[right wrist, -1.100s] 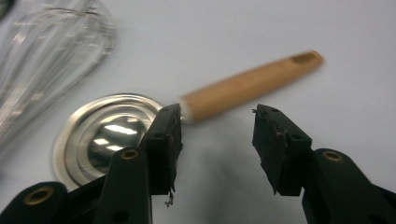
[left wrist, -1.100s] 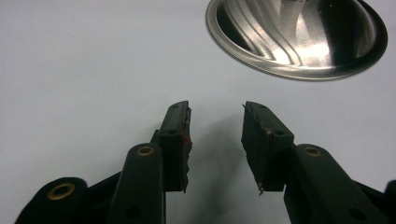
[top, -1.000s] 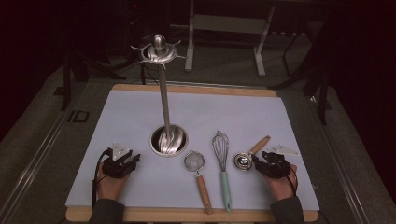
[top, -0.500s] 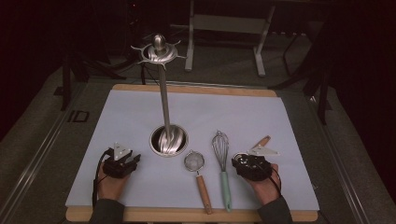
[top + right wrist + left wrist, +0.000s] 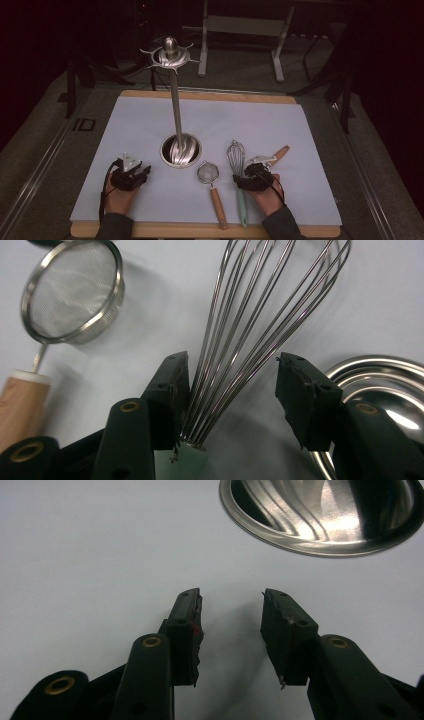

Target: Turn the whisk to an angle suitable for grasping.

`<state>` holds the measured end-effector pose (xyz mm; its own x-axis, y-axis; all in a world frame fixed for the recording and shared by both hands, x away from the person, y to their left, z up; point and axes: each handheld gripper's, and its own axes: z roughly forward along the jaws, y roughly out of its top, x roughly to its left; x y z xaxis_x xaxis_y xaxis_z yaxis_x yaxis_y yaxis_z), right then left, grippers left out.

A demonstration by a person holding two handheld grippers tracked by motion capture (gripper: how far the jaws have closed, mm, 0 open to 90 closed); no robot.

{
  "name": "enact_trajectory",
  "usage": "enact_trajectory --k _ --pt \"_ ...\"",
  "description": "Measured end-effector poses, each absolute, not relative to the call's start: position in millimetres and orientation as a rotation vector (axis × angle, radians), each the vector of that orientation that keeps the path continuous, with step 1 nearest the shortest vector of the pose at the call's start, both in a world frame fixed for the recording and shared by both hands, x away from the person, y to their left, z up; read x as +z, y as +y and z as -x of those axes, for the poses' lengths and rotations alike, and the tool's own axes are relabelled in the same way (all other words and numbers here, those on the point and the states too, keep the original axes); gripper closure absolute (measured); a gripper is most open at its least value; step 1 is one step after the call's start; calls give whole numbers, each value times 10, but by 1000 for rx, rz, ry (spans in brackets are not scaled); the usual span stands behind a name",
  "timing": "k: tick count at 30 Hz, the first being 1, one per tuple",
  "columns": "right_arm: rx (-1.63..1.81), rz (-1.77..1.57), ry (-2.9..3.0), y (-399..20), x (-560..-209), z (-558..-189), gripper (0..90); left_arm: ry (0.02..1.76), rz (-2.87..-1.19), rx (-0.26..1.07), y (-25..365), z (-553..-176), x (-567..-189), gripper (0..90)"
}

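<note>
A wire whisk (image 5: 236, 152) with a pale green handle lies on the white mat (image 5: 150, 125), right of centre. My right gripper (image 5: 255, 171) hovers over the spot where the wires meet the handle. In the right gripper view the whisk (image 5: 260, 295) wires run up between the jaws of the right gripper (image 5: 232, 362). Those jaws have just been opening and stand open, the left pad close beside the wires. My left gripper (image 5: 131, 170) rests at the mat's near left. It is open with nothing between its jaws (image 5: 230, 600), just short of the stand's steel base (image 5: 320, 515).
A tall steel hook stand (image 5: 175, 100) rises from a round base (image 5: 181, 150) mid-mat. A mesh strainer (image 5: 207, 172) (image 5: 72, 292) with a wooden handle lies left of the whisk. A small steel scoop (image 5: 385, 385) with a wooden handle (image 5: 280, 152) lies just right of my right gripper.
My right hand has slid left from the wooden-handled scoop to over the whisk, and its jaws stand wider. The left hand has stayed put.
</note>
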<state>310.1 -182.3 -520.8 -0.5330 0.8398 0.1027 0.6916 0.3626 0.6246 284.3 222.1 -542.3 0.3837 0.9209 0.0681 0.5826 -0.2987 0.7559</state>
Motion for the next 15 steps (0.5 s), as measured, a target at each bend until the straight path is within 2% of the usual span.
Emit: enact_trajectory --k 3,10,15 --pt "908 -1374 2396 -1796 -5213 -3119 509 1288 -1997 672 2221 -2843 -5423 601" --pt "895 -1396 2373 -1812 -5203 -3140 641 1289 -1997 672 2221 -2842 -5423 600" --pt "898 -1391 2378 -1832 -5197 -3143 664 1288 -1997 672 2221 -2843 -5423 600"
